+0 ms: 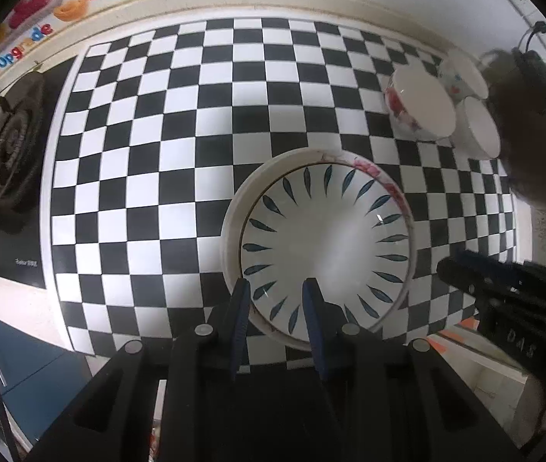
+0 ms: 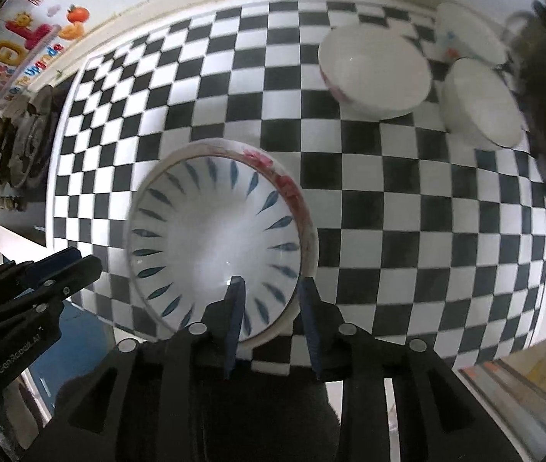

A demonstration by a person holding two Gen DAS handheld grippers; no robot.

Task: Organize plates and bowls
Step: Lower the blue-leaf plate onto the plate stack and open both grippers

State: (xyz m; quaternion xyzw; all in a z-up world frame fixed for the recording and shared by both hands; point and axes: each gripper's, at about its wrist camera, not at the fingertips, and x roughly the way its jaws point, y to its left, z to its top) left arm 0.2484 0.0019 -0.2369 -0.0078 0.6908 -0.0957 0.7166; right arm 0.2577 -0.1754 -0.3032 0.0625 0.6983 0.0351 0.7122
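Sitting on the checkered worktop (image 1: 196,123): a stack of two bowls, leaf-pattern bowl (image 1: 326,246) nested in a floral-rim bowl (image 1: 234,208), lower centre of the left wrist view, lower left-centre of the right wrist view. Inner bowl sits off-centre, so the outer rim shows as a crescent on the frame-left side in the left view.

Surroundings: three more white bowls cluster upper right in both views — a red-flower bowl (image 2: 374,77), a plain white bowl (image 2: 480,104) just beside it, and a small printed bowl (image 2: 465,34) behind them. A dark fuzzy blurred mass (image 1: 534,131) covers the right edge next to that cluster; cannot tell what it is. Gas burner (image 1: 5,142) at the left edge, fruit sticker (image 1: 38,19) on the wall upper left. Nothing lies between the stack and the cluster except bare checkered surface.

Left tongs (image 1: 277,296): narrow gap, straddling the near-left rim of the leaf-pattern bowl, one finger outside and one inside. Contact with the rim cannot be confirmed, the pads look slightly apart from it.

Right tongs (image 2: 271,294): similar narrow gap, straddling the near-right rim of the stack, left finger inside, right finger outside. Grip not confirmable either.

Each tool body shows in the other's view, low at the frame edge.
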